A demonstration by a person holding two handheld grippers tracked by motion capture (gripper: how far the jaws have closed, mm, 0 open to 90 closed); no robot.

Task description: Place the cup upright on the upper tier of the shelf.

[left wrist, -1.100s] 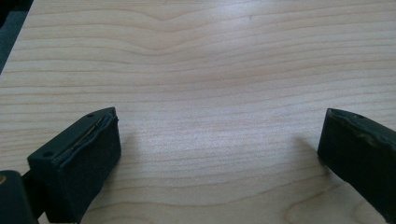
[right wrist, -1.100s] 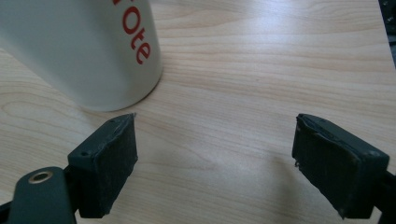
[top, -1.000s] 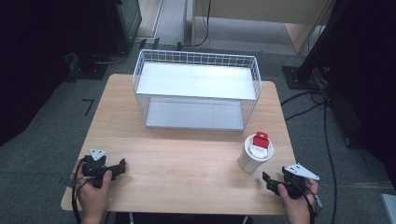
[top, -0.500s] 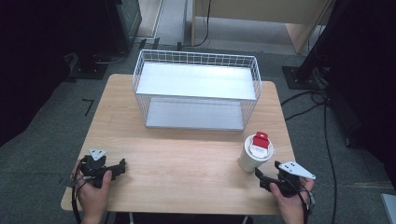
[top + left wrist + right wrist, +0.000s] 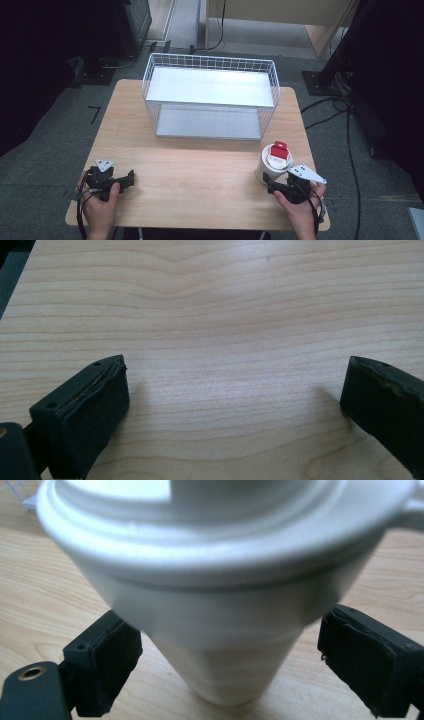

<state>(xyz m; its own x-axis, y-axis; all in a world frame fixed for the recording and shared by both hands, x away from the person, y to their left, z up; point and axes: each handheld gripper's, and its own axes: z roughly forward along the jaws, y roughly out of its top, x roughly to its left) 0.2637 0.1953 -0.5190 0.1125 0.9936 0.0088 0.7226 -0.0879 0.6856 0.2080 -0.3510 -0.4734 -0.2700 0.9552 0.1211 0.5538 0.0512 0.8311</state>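
A white paper cup (image 5: 272, 165) with a white lid and a red-and-white label on top (image 5: 279, 150) stands upright at the table's front right. My right gripper (image 5: 270, 181) is right at its near side. In the right gripper view the cup (image 5: 220, 630) stands between the two black jaws; they have just been opening, and a gap shows beside the right pad (image 5: 357, 665), so the right gripper (image 5: 230, 647) is open. My left gripper (image 5: 130, 178) rests at the table's front left. Its jaws stand wide apart over bare wood, the left gripper (image 5: 235, 385) open with nothing between them.
A white wire basket (image 5: 210, 61) with a flat shelf on top stands at the back middle of the wooden table (image 5: 200, 165). Dark floor, cables and stands surround the table. The table's front edge is close to both hands.
My right gripper has moved forward and left up to the cup, and the cup now stands between its jaws. The left gripper and the cup have stayed where they were.
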